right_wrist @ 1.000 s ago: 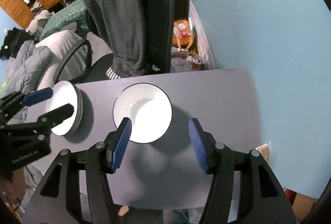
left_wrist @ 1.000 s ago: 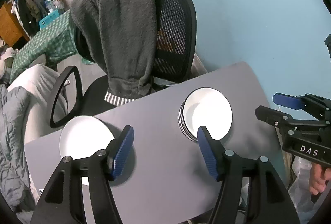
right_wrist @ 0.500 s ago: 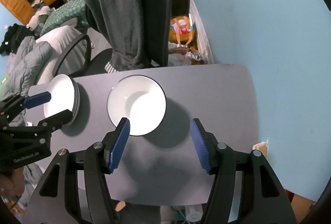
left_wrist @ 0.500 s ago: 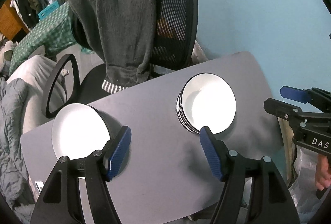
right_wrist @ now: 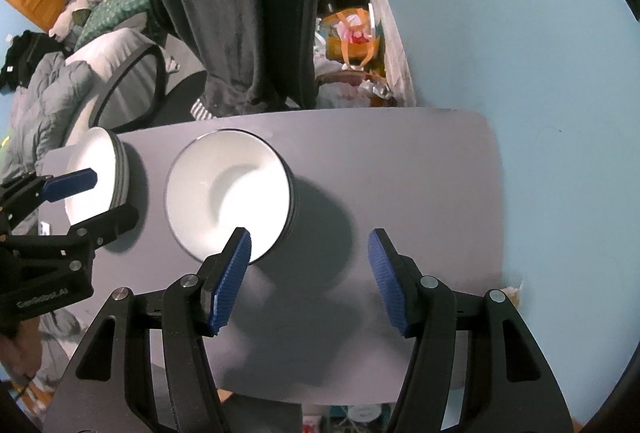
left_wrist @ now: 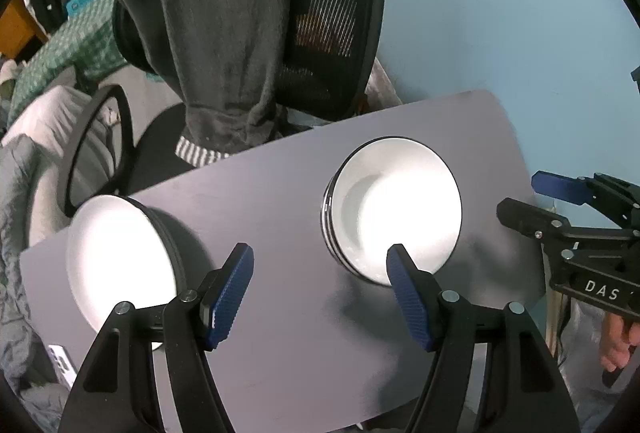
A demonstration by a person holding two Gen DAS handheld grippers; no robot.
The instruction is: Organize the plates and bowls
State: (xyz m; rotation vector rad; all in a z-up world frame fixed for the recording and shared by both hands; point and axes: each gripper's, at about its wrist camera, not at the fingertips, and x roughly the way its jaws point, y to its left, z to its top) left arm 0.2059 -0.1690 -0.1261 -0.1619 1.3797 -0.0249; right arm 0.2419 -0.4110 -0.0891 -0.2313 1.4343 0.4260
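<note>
Two stacks of white dishes with dark rims stand on a grey table (left_wrist: 280,201). The right stack of bowls (left_wrist: 394,209) also shows in the right wrist view (right_wrist: 228,189). The left stack (left_wrist: 116,257) shows there too (right_wrist: 96,177). My left gripper (left_wrist: 320,289) is open and empty, above the table between the two stacks. My right gripper (right_wrist: 308,273) is open and empty, above the table just right of the bowl stack. Each gripper shows in the other's view, the right one (left_wrist: 532,197) and the left one (right_wrist: 100,193).
A black office chair (left_wrist: 328,33) draped with a dark grey garment (left_wrist: 208,25) stands behind the table. A blue wall (right_wrist: 520,33) runs along the right. Bags and clutter (right_wrist: 352,41) lie on the floor behind the table. A small white device (left_wrist: 62,363) lies at the table's left edge.
Both grippers have lifted and pulled back a little from the table, so the whole tabletop shows. Both stay open and empty. The stacks have not moved.
</note>
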